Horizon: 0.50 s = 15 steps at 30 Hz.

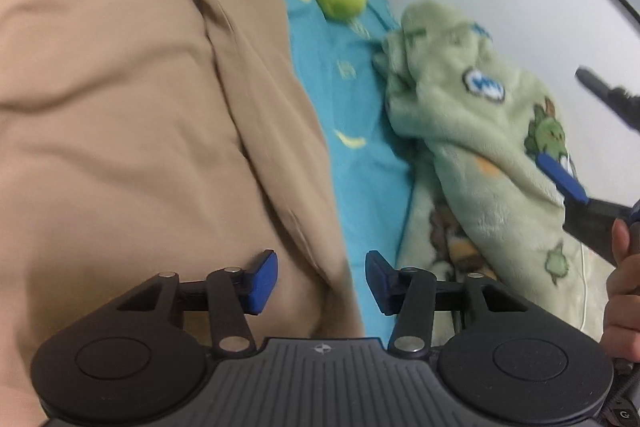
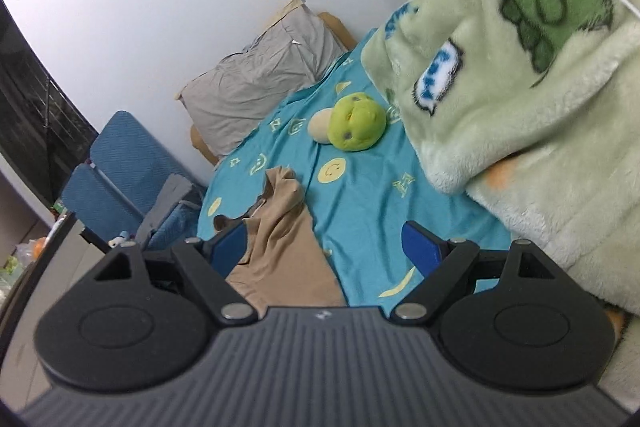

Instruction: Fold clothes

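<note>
Now the left gripper [image 1: 321, 281] gapes wide, holding nothing, over the tan garment [image 1: 132, 99] spread on the teal sheet [image 1: 360, 155]. Likewise the right gripper [image 2: 322, 249] is wide and empty, above the garment's end. Beyond the garment lies a green plush [image 2: 357, 127]; beside it, a fleece blanket [image 2: 520, 87].

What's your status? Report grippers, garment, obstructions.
Left gripper open, over tan garment. Right gripper open, empty. Garment spread, unfolded, on teal sheet. Green plush toy and fleece blanket beside it.
</note>
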### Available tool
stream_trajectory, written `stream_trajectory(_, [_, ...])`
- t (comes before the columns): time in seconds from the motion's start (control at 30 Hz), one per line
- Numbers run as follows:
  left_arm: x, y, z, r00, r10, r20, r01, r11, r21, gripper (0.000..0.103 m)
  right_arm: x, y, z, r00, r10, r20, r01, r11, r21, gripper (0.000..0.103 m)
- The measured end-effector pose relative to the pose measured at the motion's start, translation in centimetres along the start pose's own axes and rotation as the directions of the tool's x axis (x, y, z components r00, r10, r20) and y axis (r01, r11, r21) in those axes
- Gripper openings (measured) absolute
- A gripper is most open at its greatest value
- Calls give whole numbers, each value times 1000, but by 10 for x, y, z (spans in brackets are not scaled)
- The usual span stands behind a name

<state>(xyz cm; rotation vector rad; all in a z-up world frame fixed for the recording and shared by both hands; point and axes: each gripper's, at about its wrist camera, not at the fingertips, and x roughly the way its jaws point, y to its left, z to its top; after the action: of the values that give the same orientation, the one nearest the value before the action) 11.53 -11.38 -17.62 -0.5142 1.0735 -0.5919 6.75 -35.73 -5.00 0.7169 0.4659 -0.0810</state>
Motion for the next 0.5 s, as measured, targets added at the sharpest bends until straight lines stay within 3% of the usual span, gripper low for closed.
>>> stream_trajectory(0.03, [5, -1, 0, 1000, 5, -12, -5, 1000, 7, 41, 2, -1, -1, 1000, 1, -6, -1, 1000, 0, 86])
stream_trajectory(0.07, [9, -1, 0, 1000, 13, -20, -13, 1000, 14, 27, 5, -1, -1, 1000, -2, -18, 2, 1000, -1, 86])
stream_trajectory(0.17, [8, 0, 0, 1000, 7, -11, -7, 1000, 16, 6, 14, 0, -5, 998, -11, -57, 10, 1000, -8, 86])
stream_trajectory(0.4, [-13, -9, 14, 997, -73, -13, 72, 997, -37, 3, 24, 2, -10, 995, -41, -88, 38, 999, -36, 86])
stream_trajectory(0.5, [-25, -13, 29, 996, -42, -77, 37, 997, -66, 3, 25, 1, -11, 994, -59, -91, 56, 998, -39, 86])
